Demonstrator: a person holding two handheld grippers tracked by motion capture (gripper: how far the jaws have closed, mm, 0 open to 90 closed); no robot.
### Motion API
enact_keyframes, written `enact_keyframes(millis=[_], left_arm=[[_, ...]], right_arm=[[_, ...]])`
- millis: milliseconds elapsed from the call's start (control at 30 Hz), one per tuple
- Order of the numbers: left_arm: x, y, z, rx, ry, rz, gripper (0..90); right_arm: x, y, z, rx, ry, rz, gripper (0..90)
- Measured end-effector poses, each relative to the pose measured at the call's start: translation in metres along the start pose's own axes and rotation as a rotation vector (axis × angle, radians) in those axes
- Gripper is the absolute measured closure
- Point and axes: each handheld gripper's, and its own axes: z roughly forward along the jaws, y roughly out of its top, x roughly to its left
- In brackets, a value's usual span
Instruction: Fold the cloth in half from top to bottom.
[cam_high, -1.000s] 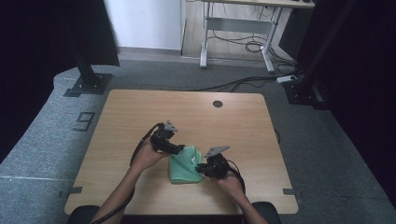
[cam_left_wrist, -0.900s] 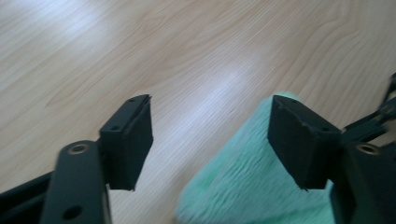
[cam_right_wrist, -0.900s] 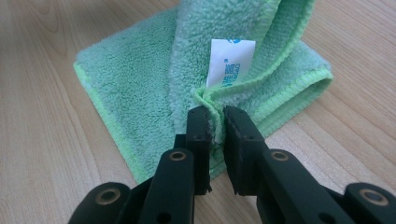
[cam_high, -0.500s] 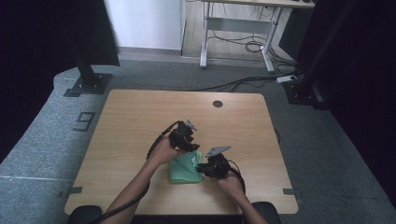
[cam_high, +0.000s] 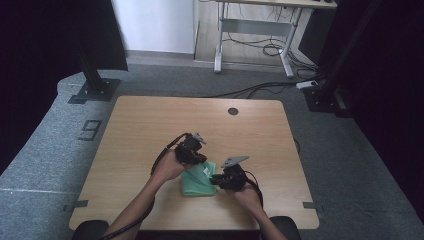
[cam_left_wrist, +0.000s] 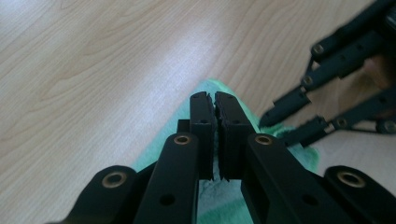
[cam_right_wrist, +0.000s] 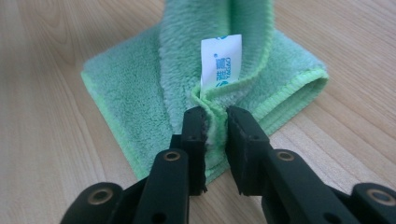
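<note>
A green cloth (cam_high: 196, 182) lies folded on the wooden table (cam_high: 150, 125), with a white label (cam_right_wrist: 222, 58) on it. My left gripper (cam_high: 200, 159) is at the cloth's far edge. In the left gripper view its jaws (cam_left_wrist: 214, 100) have just been closing and stand shut, and the cloth (cam_left_wrist: 306, 156) peaks up at their tips. My right gripper (cam_high: 214, 179) is at the cloth's right side. Its jaws (cam_right_wrist: 215, 116) have just been opening slightly but still pinch a fold of the cloth's hem (cam_right_wrist: 135, 93). The right gripper (cam_left_wrist: 275, 129) shows close by in the left gripper view.
A round cable hole (cam_high: 233, 111) sits near the table's far edge. Behind the table stand a white desk frame (cam_high: 250, 45) with cables on the floor and a black stand base (cam_high: 95, 90). Bare wood lies to the left and far side of the cloth.
My left gripper has moved right, onto the far edge of the cloth, and its jaws have closed there. The right gripper has kept its place.
</note>
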Motion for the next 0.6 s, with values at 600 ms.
enact_keyframes(millis=[600], left_arm=[[-0.019, -0.053, -0.021, -0.032, -0.01, -0.02, 84.5]], right_arm=[[0.0, -0.005, -0.019, -0.019, -0.016, 0.0, 58.9]])
